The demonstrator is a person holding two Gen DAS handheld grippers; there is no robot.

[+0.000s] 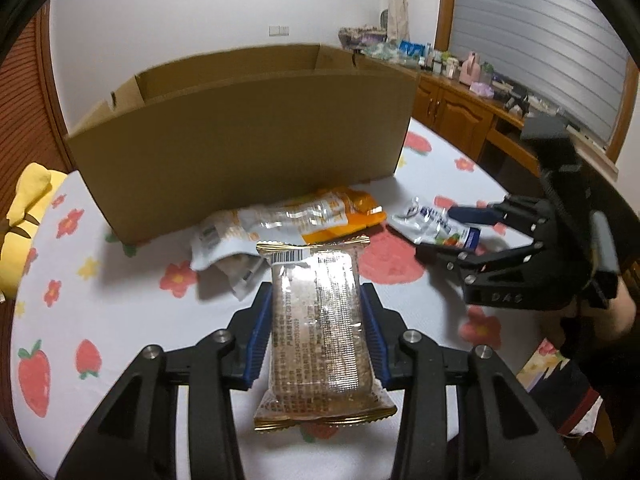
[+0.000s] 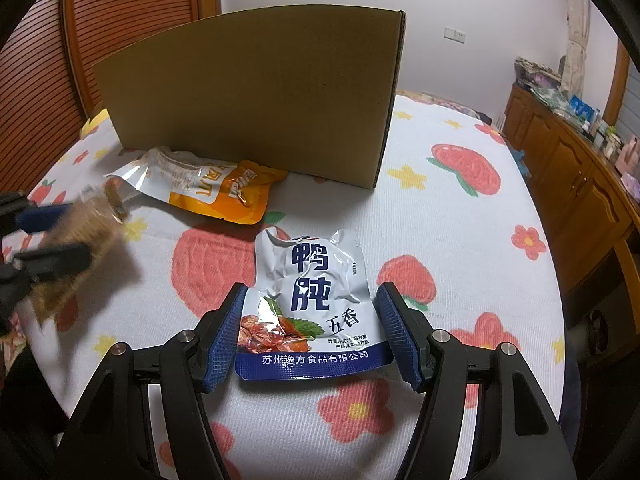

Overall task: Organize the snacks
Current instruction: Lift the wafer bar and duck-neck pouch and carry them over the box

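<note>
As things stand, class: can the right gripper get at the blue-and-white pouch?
Probably yes. The right gripper has open jaws on either side of the blue-and-white pouch, which lies flat on the tablecloth with nothing in between.

Box (image 1: pixel 248 140): plain matt brown cardboard.
Snack bar wrapper (image 1: pixel 318 328): glossy clear plastic, gold foil edges.
Blue-and-white pouch (image 2: pixel 312 304): shiny, crinkled foil.
Bed cover (image 2: pixel 460 240): ribbed, printed cloth.
Cabinet (image 2: pixel 568 176): varnished wood.

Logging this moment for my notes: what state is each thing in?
Left gripper: shut on the clear-wrapped snack bar.
Right gripper: open, straddling the white-blue pouch.
Orange-white pouch: lying flat beside the box.
Cardboard box: upright, top open.
</note>
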